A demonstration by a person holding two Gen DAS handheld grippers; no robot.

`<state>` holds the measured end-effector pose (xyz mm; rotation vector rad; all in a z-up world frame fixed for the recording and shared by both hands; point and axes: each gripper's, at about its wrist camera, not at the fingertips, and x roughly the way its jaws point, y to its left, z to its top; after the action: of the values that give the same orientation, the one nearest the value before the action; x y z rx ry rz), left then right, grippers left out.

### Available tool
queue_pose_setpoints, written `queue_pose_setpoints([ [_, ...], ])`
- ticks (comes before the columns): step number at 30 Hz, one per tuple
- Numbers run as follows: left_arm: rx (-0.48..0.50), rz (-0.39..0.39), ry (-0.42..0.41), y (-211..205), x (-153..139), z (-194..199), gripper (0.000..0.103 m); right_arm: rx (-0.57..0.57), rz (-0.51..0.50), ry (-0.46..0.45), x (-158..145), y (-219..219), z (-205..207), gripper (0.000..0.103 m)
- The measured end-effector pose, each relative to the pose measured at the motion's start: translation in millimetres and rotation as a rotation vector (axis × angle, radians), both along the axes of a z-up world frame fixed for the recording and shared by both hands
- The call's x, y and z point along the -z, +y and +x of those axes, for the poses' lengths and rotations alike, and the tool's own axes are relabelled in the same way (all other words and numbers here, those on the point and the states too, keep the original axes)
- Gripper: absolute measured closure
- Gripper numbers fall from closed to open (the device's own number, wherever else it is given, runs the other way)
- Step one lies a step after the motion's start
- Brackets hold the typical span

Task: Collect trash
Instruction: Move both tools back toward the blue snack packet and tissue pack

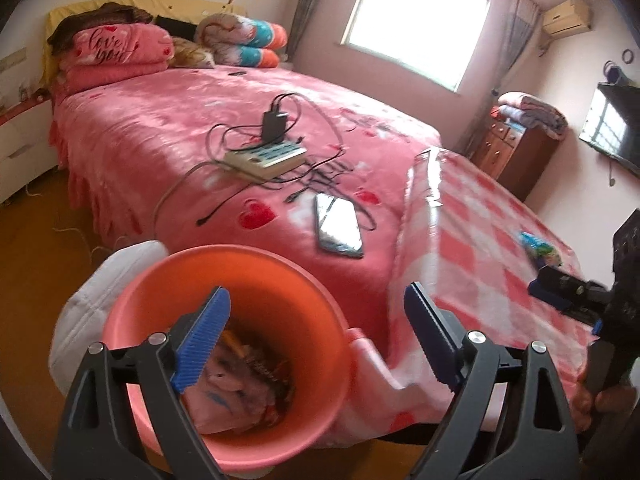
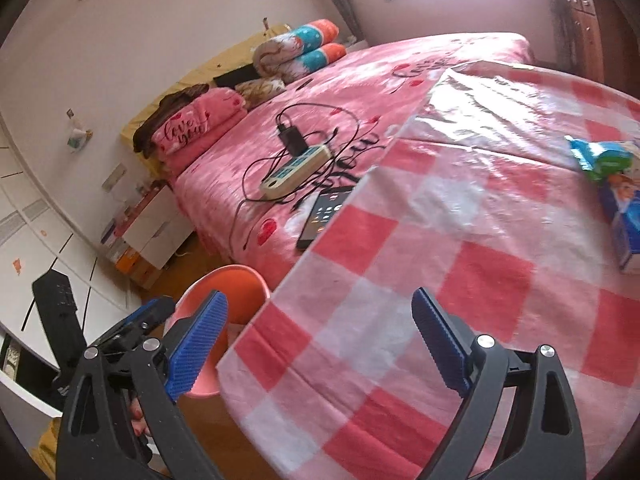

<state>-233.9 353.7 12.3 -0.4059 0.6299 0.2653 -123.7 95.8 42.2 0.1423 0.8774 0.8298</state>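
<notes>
In the left wrist view a pink bucket (image 1: 280, 292) stands on the floor against the bed's foot, with crumpled pink wrapping (image 1: 232, 392) in its bottom. My left gripper (image 1: 316, 296) hangs open above the bucket's right rim, nothing between its fingers. A blue-green wrapper (image 1: 538, 246) lies on the red-checked cloth (image 1: 480, 232) to the right. In the right wrist view my right gripper (image 2: 320, 300) is open and empty over the cloth's near corner. The wrapper (image 2: 600, 158) and a blue carton (image 2: 624, 220) lie far right. The bucket (image 2: 240, 284) is at lower left.
On the pink bedspread (image 1: 160, 140) lie a phone (image 1: 338, 226) and a power strip (image 1: 266, 158) with a charger and tangled cables. Pillows are stacked at the headboard. A nightstand (image 2: 160, 224), a wooden dresser (image 1: 512, 148) and a wall TV (image 1: 616, 124) line the room's sides.
</notes>
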Motion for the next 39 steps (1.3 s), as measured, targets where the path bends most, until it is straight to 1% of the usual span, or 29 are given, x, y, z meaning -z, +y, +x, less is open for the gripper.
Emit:
queue_pose_setpoints([
  [3,0.020,-0.019,-0.011,-11,-6,7,0.014,0.018,-0.006,-0.033,0,-11,-2,0.010],
  [6,0.044,-0.004,-0.005,-24,-10,14,0.014,0.033,-0.009,-0.048,-1,-23,-3,0.010],
  [11,0.088,0.022,0.061,-47,-12,31,0.014,0.072,-0.012,-0.080,-3,-44,0,0.010],
  [16,0.120,0.084,0.133,-71,-16,46,0.014,0.124,-0.011,-0.101,-4,-66,5,0.009],
  [20,0.162,0.071,0.171,-86,-17,57,0.014,0.157,0.001,-0.100,-4,-82,10,0.009],
  [33,0.290,0.128,0.206,-138,-19,86,0.014,0.238,0.020,-0.108,-8,-123,26,0.009],
  [39,0.341,0.124,0.222,-157,-18,100,0.014,0.287,0.004,-0.117,-8,-143,35,0.009],
])
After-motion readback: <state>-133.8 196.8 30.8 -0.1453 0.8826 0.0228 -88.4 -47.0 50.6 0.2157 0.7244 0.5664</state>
